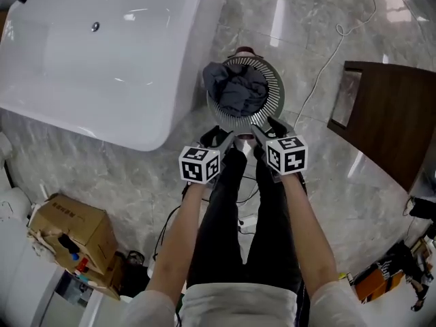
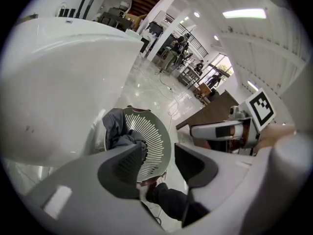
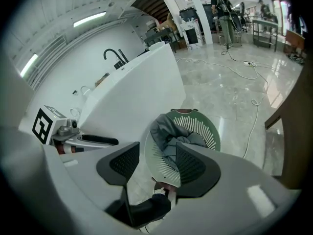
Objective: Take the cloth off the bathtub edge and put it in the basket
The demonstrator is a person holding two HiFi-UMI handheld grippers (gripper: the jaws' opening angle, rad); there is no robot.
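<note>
Floor: polished grey marble (image 1: 102,162), glossy with reflected ceiling lights. Loose white cable (image 1: 338,39) trailing across it. Dark brown wooden table (image 1: 388,111) at right. Cardboard box (image 1: 71,227) at lower left. Ceiling: white, with strip lights (image 2: 244,13). Far end: bright windows (image 2: 221,65), metal rack (image 3: 264,31), people (image 3: 225,13) standing

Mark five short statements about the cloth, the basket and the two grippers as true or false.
1. The cloth lies in the basket. True.
2. The left gripper and the right gripper are both open. True.
3. The right gripper holds the cloth. False: nothing is between its jaws.
4. The basket lies tipped on its side. False: it stands upright on the floor beside the bathtub.
5. The cloth is bright red. False: it is dark grey-blue.
</note>
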